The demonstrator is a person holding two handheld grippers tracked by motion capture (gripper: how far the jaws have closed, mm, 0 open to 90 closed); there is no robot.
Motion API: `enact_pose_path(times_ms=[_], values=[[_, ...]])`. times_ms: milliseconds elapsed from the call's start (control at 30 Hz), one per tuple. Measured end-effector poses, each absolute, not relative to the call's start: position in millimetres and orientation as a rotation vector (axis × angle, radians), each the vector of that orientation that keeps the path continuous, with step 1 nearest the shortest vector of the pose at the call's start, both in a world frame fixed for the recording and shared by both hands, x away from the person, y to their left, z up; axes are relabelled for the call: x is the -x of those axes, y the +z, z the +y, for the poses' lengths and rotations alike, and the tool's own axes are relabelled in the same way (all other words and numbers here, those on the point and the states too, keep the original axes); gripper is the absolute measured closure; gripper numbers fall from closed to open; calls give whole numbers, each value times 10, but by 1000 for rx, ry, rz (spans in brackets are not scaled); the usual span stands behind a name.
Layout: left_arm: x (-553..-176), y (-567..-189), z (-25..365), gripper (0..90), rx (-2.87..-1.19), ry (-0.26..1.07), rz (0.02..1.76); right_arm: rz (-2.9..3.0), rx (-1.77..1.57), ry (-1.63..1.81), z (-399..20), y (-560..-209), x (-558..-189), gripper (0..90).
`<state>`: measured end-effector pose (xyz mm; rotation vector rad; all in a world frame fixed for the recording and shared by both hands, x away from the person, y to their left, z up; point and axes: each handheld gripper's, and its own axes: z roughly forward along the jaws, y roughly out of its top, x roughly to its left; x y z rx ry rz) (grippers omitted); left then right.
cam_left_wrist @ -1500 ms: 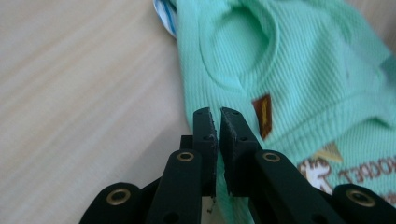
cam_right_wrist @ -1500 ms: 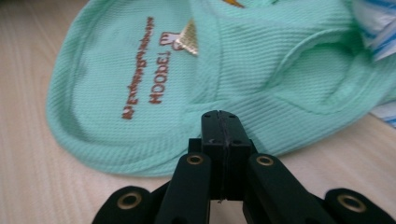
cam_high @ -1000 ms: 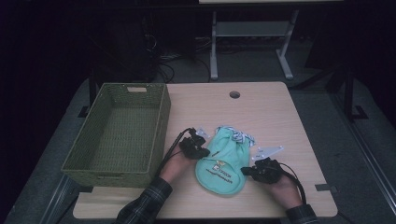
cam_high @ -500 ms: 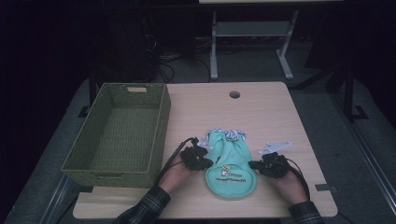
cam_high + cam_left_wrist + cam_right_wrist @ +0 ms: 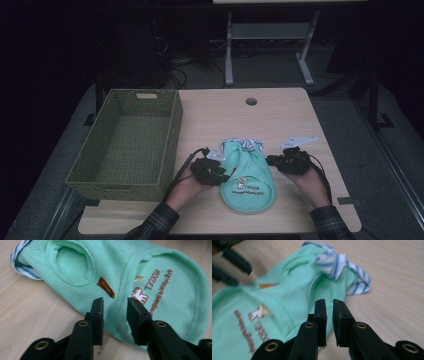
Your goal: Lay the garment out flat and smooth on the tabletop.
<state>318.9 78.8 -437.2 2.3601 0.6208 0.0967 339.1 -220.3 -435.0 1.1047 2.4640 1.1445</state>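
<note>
A mint-green pet shirt (image 5: 248, 175) is laid flat on the wooden table (image 5: 280, 117), at about five o'clock from the empty wicker basket (image 5: 127, 140). The left gripper (image 5: 114, 308) and right gripper (image 5: 329, 305) have just been opening, nothing pinched. Folding appears done; moving it into the basket seems left.
</note>
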Motion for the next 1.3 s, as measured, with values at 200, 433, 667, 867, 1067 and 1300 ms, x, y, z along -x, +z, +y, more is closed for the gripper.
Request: enact_pose_path(times_ms=[200, 433, 667, 867, 1067, 1300], values=[[-3118, -4399, 757, 569, -2357, 95, 613, 2426, -1120, 1181, -2177, -4346, -3673, 795], [-3091, -4453, 693, 582, -2392, 110, 597, 2453, -1171, 1151, -2051, -4402, -3961, 779], [-3083, -4507, 661, 642, -2423, 120, 590, 2467, -1195, 1111, -1942, -4503, -4098, 779], [-3084, -4536, 644, 712, -2438, 114, 593, 2488, -1222, 1078, -1889, -4585, -4134, 802], [-3098, -4535, 653, 816, -2445, 109, 588, 2497, -1220, 1068, -1888, -4604, -4137, 890], [-3089, -4467, 693, 863, -2422, 106, 593, 2481, -1207, 1069, -1910, -4551, -4113, 894]])
